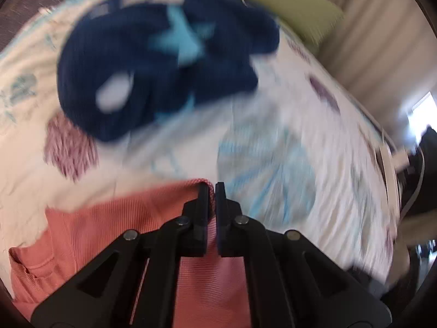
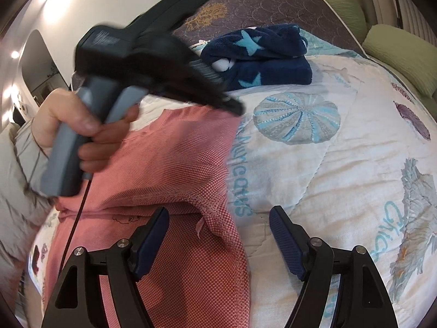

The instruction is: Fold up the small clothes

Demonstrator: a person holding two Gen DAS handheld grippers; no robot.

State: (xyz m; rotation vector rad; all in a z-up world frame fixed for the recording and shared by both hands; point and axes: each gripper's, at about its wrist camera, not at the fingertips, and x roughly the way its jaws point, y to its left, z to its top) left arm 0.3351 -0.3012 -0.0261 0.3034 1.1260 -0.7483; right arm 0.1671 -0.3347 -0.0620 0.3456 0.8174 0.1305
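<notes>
Risk: left gripper (image 1: 212,188) has its jaws clenched on only a thin edge of the pink garment (image 2: 174,164), which lies on the bed quilt (image 2: 314,180), so the weave could slip free if pulled, or the whole piece could drag and bunch because the right gripper (image 2: 218,235) hangs released above the near flap, pinning nothing. Count: 1 pink garment, 1 navy star-print fleece item (image 2: 259,54) already lying folded at the far side, 2 grippers, 1 hand (image 2: 82,134) visible on the left handle.
</notes>
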